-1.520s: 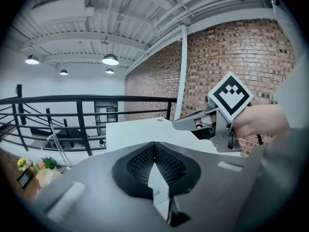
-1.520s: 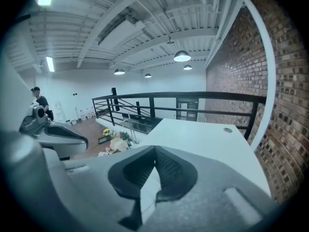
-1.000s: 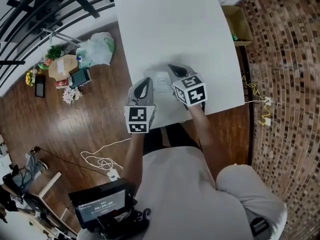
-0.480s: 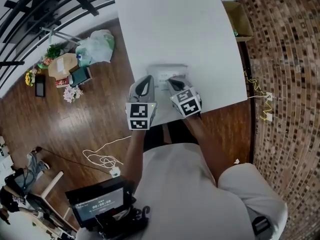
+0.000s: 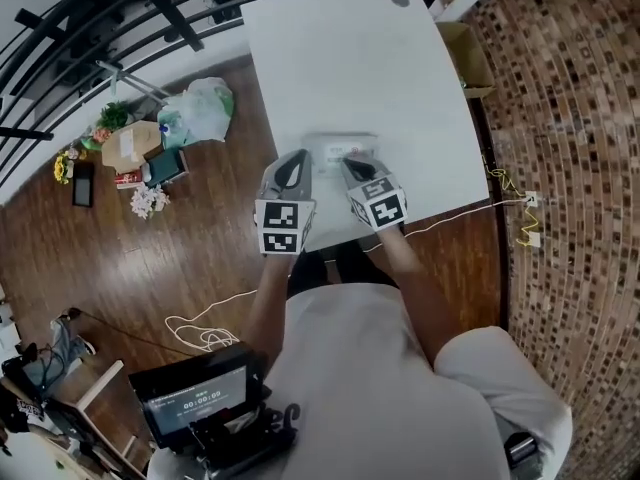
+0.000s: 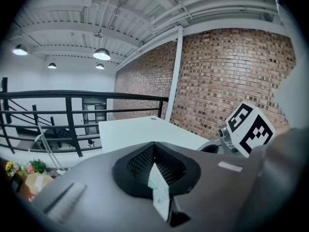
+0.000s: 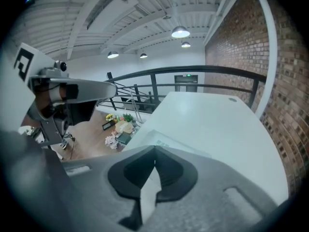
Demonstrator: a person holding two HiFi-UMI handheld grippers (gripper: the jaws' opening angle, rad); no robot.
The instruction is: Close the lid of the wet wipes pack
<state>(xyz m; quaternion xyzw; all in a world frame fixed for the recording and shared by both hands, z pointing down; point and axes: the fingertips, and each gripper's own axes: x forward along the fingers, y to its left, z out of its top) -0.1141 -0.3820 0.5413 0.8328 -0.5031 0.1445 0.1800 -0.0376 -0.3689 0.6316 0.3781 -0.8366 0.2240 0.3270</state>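
The wet wipes pack [image 5: 338, 147], white and flat, lies near the front edge of the white table [image 5: 360, 58]. From here I cannot tell how its lid stands. My left gripper [image 5: 296, 155] is shut and empty, just left of the pack's near corner. My right gripper [image 5: 350, 161] is also shut and empty, its tip over the pack's near edge. The right gripper view shows the pack [image 7: 170, 146] just beyond the closed jaws, and the left gripper [image 7: 72, 91] at the left. In the left gripper view the right gripper's marker cube [image 6: 248, 127] stands at the right.
A cardboard box [image 5: 472, 50] stands beside the table's right edge by the brick wall. Bags, a box and flowers [image 5: 150, 138] lie on the wood floor to the left. A black railing [image 5: 110, 13] runs behind. Cables trail at the right [image 5: 510, 203].
The right gripper has drawn back from over the pack toward the table's near edge, uncovering the pack's top. The left gripper has stayed beside the pack.
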